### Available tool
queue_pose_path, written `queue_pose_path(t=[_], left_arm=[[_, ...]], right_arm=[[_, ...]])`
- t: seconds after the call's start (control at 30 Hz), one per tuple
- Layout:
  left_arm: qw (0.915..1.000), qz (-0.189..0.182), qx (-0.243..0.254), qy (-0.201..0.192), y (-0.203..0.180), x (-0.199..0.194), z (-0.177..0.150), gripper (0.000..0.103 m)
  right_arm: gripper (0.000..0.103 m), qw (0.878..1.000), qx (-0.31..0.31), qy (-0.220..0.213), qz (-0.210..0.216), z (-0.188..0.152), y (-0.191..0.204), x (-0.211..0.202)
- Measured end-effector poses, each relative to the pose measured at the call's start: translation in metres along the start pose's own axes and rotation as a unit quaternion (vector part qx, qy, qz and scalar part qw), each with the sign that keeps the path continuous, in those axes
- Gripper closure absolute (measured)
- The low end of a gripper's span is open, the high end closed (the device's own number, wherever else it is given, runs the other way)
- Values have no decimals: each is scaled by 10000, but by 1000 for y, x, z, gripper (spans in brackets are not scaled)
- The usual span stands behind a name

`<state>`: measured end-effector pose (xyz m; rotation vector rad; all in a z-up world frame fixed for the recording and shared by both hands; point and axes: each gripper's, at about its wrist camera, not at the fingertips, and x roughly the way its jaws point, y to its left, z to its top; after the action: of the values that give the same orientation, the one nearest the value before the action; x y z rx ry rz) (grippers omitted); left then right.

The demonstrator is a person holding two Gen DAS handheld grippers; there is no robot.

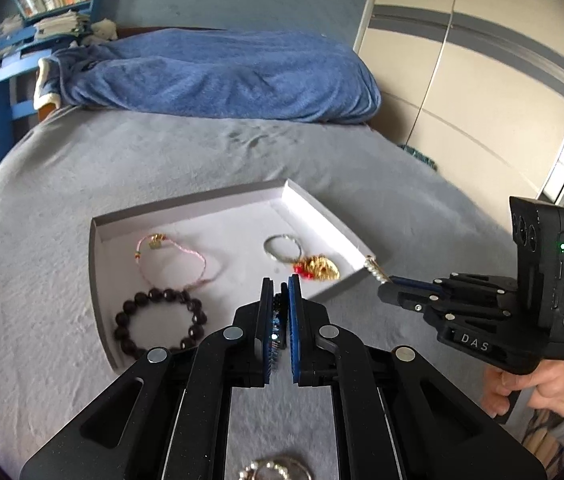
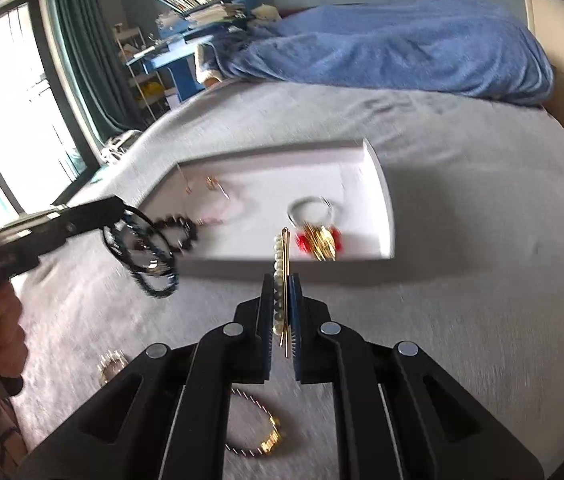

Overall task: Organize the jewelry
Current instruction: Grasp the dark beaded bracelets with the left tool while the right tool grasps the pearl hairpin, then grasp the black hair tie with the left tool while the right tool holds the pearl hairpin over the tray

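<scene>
We log: left gripper [image 1: 280, 292] clamps blue-black beaded strand [image 2: 149, 256]; right gripper [image 2: 282, 292] clamps pearl hairpin [image 2: 280, 264] at tray [image 2: 386, 200] near edge.

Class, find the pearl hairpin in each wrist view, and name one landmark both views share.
Left wrist view: pearl hairpin at right of centre, in the right gripper, by the white tray's near corner.
Right wrist view: hairpin at centre, pinched between the fingers.
Shared landmark: the gold and red charm in the tray.

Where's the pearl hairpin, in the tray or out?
Out. The pearl hairpin is clamped in the right gripper, short of the tray.
</scene>
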<state>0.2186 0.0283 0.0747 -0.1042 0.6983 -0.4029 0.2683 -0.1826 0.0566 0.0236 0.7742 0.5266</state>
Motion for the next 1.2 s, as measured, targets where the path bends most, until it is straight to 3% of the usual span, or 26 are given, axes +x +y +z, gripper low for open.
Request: queue_pose_path(t=[0.2, 0.4, 0.57, 0.63, 0.87, 0.97, 1.2], left_arm=[[9994, -137, -317, -21, 17, 0, 12, 95], [9988, -300, -349, 142, 9, -3, 8, 95], [9942, -613, -506, 730, 5, 15, -7, 95], [9927, -548, -461, 973, 3, 24, -15, 95], [9929, -166, 143, 1166, -11, 29, -24, 95], [9915, -47, 187, 1290, -8, 31, -28, 95], [9906, 191, 552, 1235, -10, 26, -29, 99]], right_arm=[[96, 9998, 19, -148, 137, 19, 6, 3], [96, 9997, 75, -104, 186, 20, 6, 5], [96, 9997, 132, -62, 186, 17, 2, 9], [96, 9996, 165, -79, 192, 18, 0, 9], [96, 9995, 212, -148, 195, 19, -2, 6], [96, 9994, 228, -150, 194, 19, -2, 6], [96, 9994, 229, -168, 200, 19, -2, 6]])
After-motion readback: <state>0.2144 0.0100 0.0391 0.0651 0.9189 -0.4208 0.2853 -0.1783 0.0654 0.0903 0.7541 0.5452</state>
